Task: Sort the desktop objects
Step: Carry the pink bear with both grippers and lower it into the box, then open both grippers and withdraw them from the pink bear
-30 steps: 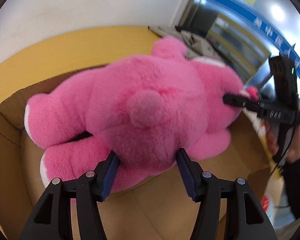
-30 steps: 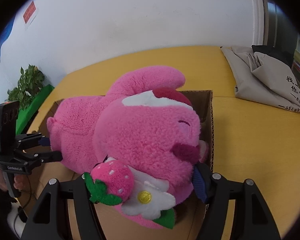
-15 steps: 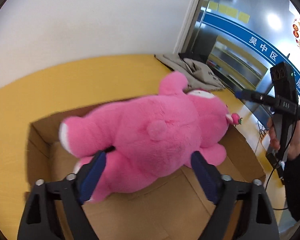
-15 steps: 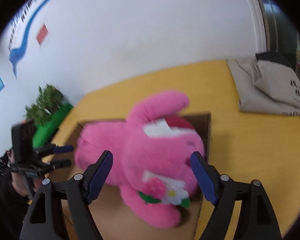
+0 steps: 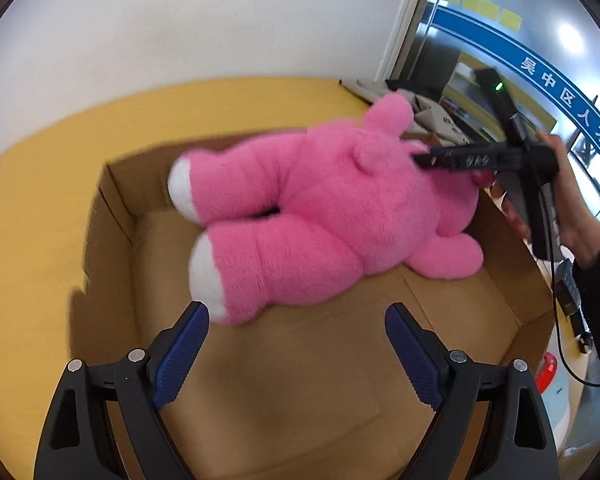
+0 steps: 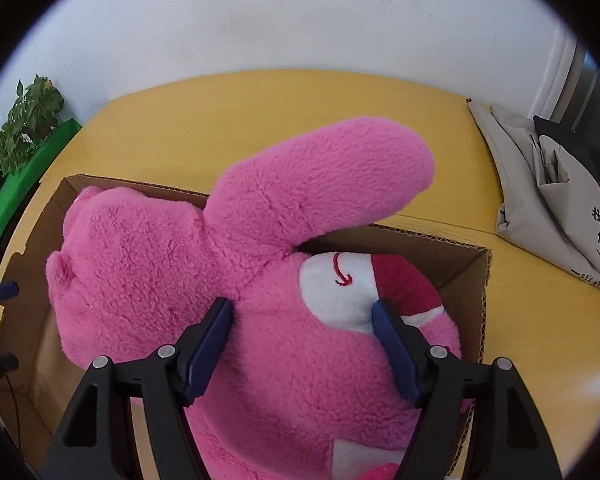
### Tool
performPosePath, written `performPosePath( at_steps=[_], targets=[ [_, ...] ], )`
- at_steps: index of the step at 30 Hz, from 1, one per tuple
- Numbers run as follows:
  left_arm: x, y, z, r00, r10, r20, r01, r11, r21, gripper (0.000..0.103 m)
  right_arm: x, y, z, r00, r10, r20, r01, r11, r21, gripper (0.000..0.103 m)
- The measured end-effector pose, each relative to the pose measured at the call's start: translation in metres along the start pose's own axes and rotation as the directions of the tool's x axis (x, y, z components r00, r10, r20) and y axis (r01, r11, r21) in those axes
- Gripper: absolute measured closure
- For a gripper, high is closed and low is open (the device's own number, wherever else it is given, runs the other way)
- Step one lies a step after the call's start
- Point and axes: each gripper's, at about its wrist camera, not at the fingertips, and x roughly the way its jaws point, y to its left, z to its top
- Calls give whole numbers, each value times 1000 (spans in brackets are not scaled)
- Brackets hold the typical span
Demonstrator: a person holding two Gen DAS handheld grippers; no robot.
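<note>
Left wrist view: pink plush toy (image 5: pixel 324 208) lying face down inside the cardboard box (image 5: pixel 112 204) on the yellow counter (image 5: pixel 52 184), so that much sorted; left claw (image 5: pixel 296 320) released, hovering at 6 o'clock off its feet. Right wrist view: right claw (image 6: pixel 302 316) pressed around the toy's head, grip not certain, folded bag (image 6: pixel 540 184) lying at 2 o'clock outside the box.

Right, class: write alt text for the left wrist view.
A pink plush toy lies in an open cardboard box on a yellow table. The left gripper is open just short of the toy's feet, while the right gripper presses into the toy's far end.
</note>
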Motion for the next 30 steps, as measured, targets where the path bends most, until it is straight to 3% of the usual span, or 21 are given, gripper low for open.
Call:
performPosePath(
  at_steps=[4,6,10,13,15,16,20,27,28,30],
  targets=[
    [-3,-5,-13,1000,-3,-15,3,1000,-6,10,-51,-1,-18,990,67,122,-72,997,35,31],
    [-23,-11,-9,999,-20,32,22,999,-44,10,-88,2,-37,968,149,203,-161,986,39,31],
    [-80,-29,-7,990,-2,140,15,996,-92,10,-160,11,-88,915,252,316,-268,963,9,19],
    [-127,-47,-23,977,83,196,-56,989,-138,0,-204,17,-137,862,317,395,-356,934,29,14],
    [-157,-67,-49,958,167,235,-133,979,-155,0,-220,22,-167,842,308,442,-374,925,67,0],
    [-169,-77,-62,948,201,247,-165,973,-161,0,-226,24,-179,837,300,459,-378,922,87,0],
    [-199,-117,-113,915,293,278,-247,950,-190,0,-236,36,-217,845,235,480,-341,929,146,0],
    [-204,-158,-163,863,424,274,-379,903,-203,0,-239,76,-254,905,48,422,-97,991,95,0],
    [-203,-161,-166,857,437,273,-391,896,-210,0,-238,80,-258,908,33,418,-76,993,88,0],
    [-199,-163,-169,863,431,264,-382,898,-219,0,-237,85,-268,910,31,414,-72,994,84,0]
  ],
)
